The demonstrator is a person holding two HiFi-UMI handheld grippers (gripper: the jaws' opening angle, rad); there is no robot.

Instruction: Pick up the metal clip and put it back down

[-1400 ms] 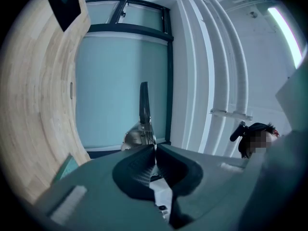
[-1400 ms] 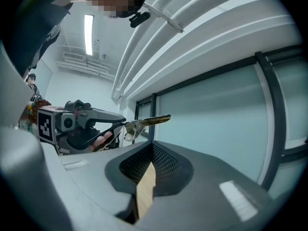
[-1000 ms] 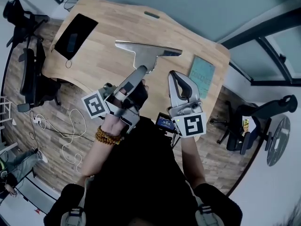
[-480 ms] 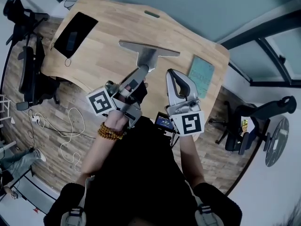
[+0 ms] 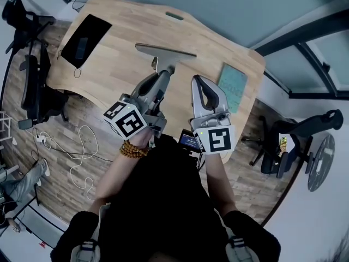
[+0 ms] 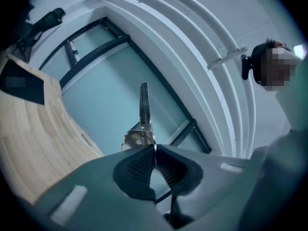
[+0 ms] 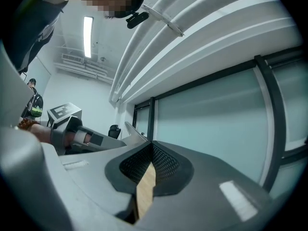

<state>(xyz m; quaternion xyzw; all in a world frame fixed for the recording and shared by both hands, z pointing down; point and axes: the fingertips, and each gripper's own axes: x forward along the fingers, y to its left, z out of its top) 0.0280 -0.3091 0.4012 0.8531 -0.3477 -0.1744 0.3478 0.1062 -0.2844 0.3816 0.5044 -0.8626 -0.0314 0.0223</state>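
Two left gripper [image 6: 154, 150] fingers are pinching the metal clip [image 6: 143, 105], which is jutting toward 12 o'clock; right gripper [image 7: 152, 146] fingers are pressing together, empty.

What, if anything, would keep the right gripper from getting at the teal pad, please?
Probably nothing, so likely yes: the pad lies uncovered on the table just right of the right gripper, with nothing between them. Its jaws are together and would have to open first.

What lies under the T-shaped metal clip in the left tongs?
Only bare light wooden desk shows around the T-shaped metal clip, pinched by the left tongs. The strip directly beneath its bar is covered.
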